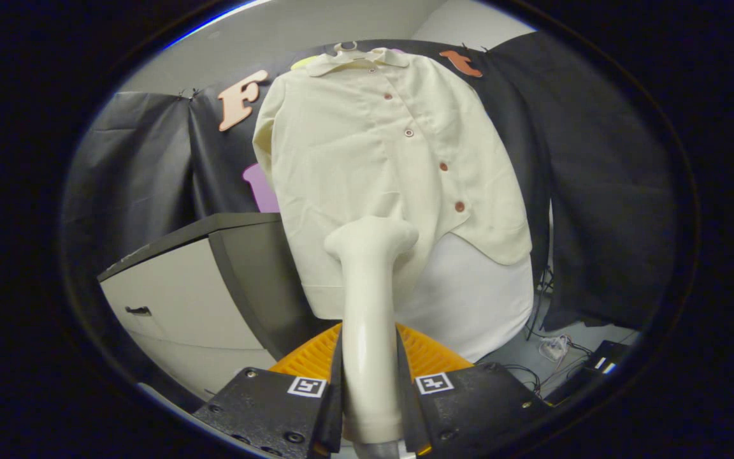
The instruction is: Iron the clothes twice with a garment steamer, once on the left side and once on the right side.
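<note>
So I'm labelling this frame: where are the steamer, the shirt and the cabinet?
steamer (pixel 372 319), gripper view, on its handle, clamped between the gripper (pixel 370 408) fingers.
shirt (pixel 354 159), gripper view, on the front panel.
cabinet (pixel 176 306), gripper view, on its pale front.

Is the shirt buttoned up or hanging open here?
Buttoned. The cream shirt hangs on a hanger with its front closed along the button row. The hand-held gripper is shut on the garment steamer, head near its hem.

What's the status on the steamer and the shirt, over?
Claw shut on the steamer, head up against the shirt's lower front. Shirt hanging on its hanger, buttoned. Cabinet beside it, nothing between head and cloth.
</note>
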Demonstrator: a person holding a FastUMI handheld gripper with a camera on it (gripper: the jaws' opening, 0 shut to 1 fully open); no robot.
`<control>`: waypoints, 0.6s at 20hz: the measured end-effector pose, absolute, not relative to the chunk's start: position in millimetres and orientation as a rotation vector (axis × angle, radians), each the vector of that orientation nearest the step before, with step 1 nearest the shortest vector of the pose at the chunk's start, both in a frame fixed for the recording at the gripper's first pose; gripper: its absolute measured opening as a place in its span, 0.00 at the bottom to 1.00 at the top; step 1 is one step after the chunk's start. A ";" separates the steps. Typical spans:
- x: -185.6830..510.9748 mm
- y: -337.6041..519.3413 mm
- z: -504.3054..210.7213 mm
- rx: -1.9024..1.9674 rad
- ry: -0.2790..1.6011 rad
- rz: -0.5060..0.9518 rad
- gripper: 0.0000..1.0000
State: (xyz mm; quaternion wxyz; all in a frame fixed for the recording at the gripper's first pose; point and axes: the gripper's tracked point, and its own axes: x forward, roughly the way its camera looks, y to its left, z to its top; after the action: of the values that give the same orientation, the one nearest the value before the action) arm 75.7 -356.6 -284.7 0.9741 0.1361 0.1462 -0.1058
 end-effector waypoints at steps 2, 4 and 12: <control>67.3 -356.6 -271.2 0.282 0.273 -0.208 0.37; 61.5 -358.2 -254.5 0.290 0.247 -0.200 0.37; 56.2 -398.9 -167.6 0.224 0.139 -0.239 0.37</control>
State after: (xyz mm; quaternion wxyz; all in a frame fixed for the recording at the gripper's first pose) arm 56.2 -398.9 -167.6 0.9842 0.1112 0.0691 -0.1189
